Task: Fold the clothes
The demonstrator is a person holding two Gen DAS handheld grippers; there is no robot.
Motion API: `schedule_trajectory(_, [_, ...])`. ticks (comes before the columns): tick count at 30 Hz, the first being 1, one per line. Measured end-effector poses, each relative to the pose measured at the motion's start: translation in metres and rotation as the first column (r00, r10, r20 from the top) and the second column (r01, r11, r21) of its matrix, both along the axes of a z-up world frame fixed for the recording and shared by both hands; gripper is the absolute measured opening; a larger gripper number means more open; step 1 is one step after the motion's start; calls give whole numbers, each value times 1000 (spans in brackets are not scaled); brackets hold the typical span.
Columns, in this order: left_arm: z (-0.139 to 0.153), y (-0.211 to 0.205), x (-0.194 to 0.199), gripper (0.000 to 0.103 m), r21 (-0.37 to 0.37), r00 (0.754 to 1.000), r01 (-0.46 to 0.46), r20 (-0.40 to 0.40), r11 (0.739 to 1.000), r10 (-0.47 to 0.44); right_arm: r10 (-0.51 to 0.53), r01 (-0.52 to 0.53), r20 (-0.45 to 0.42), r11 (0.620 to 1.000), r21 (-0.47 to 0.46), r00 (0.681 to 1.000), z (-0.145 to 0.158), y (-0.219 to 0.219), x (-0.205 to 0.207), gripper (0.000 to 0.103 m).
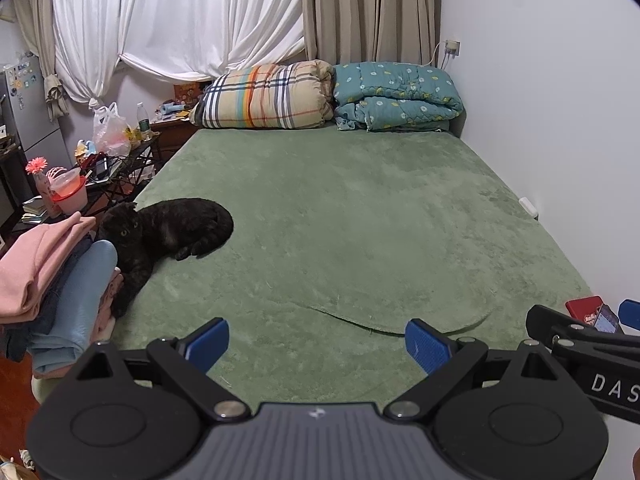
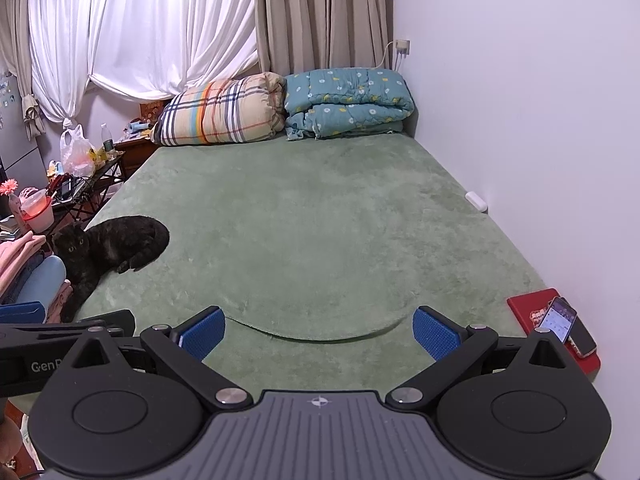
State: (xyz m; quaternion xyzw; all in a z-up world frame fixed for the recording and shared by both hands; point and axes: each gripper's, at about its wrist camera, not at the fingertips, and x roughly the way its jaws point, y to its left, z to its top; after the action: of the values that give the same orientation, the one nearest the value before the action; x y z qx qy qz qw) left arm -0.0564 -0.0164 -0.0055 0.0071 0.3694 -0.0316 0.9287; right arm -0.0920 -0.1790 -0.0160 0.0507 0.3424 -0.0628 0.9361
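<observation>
A stack of folded clothes, pink on top with dark and light blue pieces under it, stands at the bed's near left corner; its edge shows at the left of the right wrist view. My left gripper hovers open over the near edge of the green fleece blanket, nothing between its blue pads. My right gripper is open too, beside the left one and empty. Each gripper's arm shows at the edge of the other's view. No loose garment lies between the fingers.
A dark cat lies on the bed's left side against the clothes stack. A plaid quilt and a teal quilt sit at the head. A phone rests on a red box by the right wall. A cluttered side table stands left.
</observation>
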Motion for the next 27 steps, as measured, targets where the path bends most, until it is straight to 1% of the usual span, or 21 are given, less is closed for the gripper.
schedule_trajectory(27, [4,4,-3,95,-1,1000,-13,10,1000,13,6,-6,7,1000,-5,1000,6,3,0,101])
